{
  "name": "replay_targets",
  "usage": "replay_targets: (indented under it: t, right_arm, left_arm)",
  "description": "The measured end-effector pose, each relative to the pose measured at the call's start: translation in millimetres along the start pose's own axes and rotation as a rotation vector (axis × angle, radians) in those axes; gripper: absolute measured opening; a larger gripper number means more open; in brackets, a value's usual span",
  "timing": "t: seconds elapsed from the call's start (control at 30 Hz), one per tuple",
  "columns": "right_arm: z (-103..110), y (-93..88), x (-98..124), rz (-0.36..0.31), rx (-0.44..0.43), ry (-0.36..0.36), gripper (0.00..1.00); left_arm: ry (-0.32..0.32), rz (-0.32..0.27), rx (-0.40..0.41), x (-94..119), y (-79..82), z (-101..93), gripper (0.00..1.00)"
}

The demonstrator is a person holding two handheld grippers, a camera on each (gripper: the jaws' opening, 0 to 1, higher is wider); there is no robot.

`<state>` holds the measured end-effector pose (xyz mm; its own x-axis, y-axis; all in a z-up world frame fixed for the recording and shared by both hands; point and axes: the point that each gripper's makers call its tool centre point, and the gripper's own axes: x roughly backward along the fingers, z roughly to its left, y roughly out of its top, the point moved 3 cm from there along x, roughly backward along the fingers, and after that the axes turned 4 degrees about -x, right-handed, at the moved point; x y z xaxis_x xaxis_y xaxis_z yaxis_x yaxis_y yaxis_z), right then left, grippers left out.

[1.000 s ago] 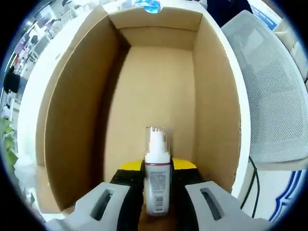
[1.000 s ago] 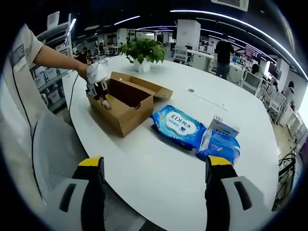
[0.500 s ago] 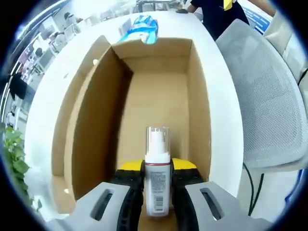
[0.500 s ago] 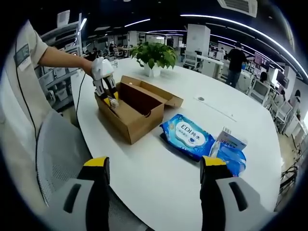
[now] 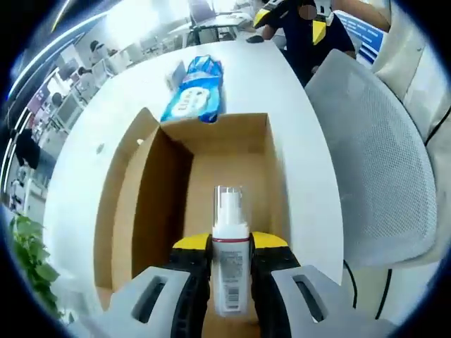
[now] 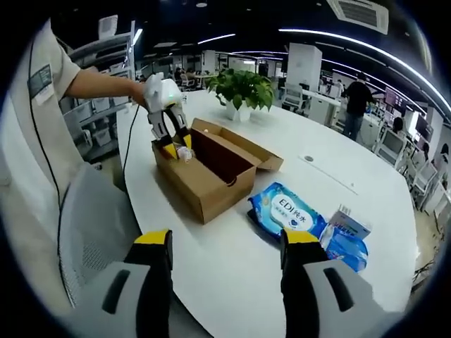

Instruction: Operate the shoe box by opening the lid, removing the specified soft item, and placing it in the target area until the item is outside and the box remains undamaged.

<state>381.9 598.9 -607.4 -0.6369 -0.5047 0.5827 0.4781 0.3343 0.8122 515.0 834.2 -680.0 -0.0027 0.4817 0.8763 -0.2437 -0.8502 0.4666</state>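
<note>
Bottle (image 5: 230,264) base behind gripper (image 5: 230,282)

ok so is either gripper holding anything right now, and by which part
The left gripper holds a small pump bottle by its body, above the open cardboard box. The right gripper is open and holds nothing.

— Colours here?
— Brown cardboard shoe box (image 6: 211,172) on a white bench (image 6: 232,246); a white pump bottle (image 5: 230,264) with a dark red band and clear cap.
— At three o'clock from the box?
— A blue wipes pack (image 6: 287,213) with white lettering — and a green plant (image 6: 243,86).
</note>
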Motion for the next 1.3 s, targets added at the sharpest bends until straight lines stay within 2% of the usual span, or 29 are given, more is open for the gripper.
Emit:
replay_targets:
  t: [0.33,0.5,0.8,1.3]
  right_arm:
    - [12,11.5,-10,-0.010,0.064,0.052,0.45]
    - [19,15.7,-15,-0.013,0.088,0.075,0.42]
    - [32,21.6,-26,-0.013,0.122,0.118,0.39]
    - [53,31.8,-39,-0.030,0.161,0.190,0.35]
  left_arm:
    - [-0.018,-0.083,-0.067,2,35.6,-6.1,0.18]
    - [-0.037,-0.122,-0.094,4,57.2,-16.8,0.18]
    - [-0.073,-0.179,-0.127,2,83.4,-31.5,0.18]
    - [-0.139,-0.243,-0.182,-2,116.0,-56.6,0.18]
